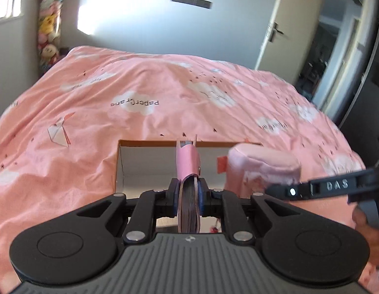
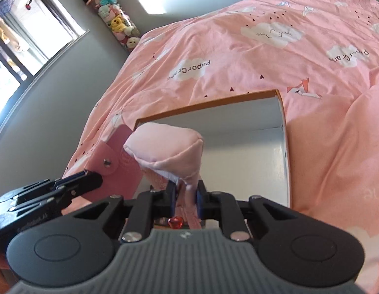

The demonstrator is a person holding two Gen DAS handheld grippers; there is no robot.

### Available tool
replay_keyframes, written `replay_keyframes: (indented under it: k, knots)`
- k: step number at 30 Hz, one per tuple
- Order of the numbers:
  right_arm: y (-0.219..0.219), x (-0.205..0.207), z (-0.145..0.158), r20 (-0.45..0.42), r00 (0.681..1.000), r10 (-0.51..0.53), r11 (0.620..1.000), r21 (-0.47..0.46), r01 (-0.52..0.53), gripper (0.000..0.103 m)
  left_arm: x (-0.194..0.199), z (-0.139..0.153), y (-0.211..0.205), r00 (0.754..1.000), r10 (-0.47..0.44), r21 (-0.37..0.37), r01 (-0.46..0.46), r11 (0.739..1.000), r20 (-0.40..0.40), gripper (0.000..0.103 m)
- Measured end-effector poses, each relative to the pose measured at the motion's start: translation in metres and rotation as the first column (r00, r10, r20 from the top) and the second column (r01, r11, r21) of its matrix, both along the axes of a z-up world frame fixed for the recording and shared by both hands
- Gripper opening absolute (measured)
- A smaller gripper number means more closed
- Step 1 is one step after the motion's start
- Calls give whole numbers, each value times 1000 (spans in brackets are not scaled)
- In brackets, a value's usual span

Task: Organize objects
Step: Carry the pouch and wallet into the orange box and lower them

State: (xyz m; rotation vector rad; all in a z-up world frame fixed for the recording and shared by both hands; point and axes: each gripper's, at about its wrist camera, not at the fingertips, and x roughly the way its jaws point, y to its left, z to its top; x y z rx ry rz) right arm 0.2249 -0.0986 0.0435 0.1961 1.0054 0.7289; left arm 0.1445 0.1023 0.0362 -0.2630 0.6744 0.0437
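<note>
The pink wallet (image 1: 188, 158) is held edge-up, pinched at its folded end by the left gripper (image 1: 188, 191), above the near edge of the open cardboard box (image 1: 150, 144). Just beside it, toward the box's right side, the soft pink pouch (image 2: 162, 147) is clamped at its lower end by the right gripper (image 2: 187, 196). The box lies on the pink bedspread (image 1: 115, 85), near its front edge. Judging by this, both items are mid-carry to the box; next, each needs lowering inside before the jaws let go.
</note>
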Motion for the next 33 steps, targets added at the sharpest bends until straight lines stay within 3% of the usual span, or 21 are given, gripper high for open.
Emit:
replay_keyframes:
  k: [4,8,10,14,21,28,33]
  knots:
    - [16,31,-22,-62,997,-41,999,-9,40,16,32,-32,40,998,69,-146,-70,987,-14,17]
    - [29,52,-46,-122,990,-64,998,-21,62,16,53,-65,73,991,133,-306,-136,942,-31,17]
    - [35,60,-55,-140,987,-73,997,-25,71,16,62,-75,79,986,153,-329,-164,930,-59,17]
    - [42,75,-68,-175,981,-84,996,-26,80,16,72,-88,72,985,135,-323,-162,932,-103,17]
    - [51,85,-82,-212,974,-85,996,-50,76,16,78,-105,63,978,148,-284,-186,941,-149,17]
    - [60,102,-100,-281,956,-79,996,-62,64,17,88,-101,41,969,107,-74,-126,989,-224,21]
    - [64,113,-108,-322,944,-75,997,-54,60,17,90,-96,18,962,95,143,-59,988,-254,22]
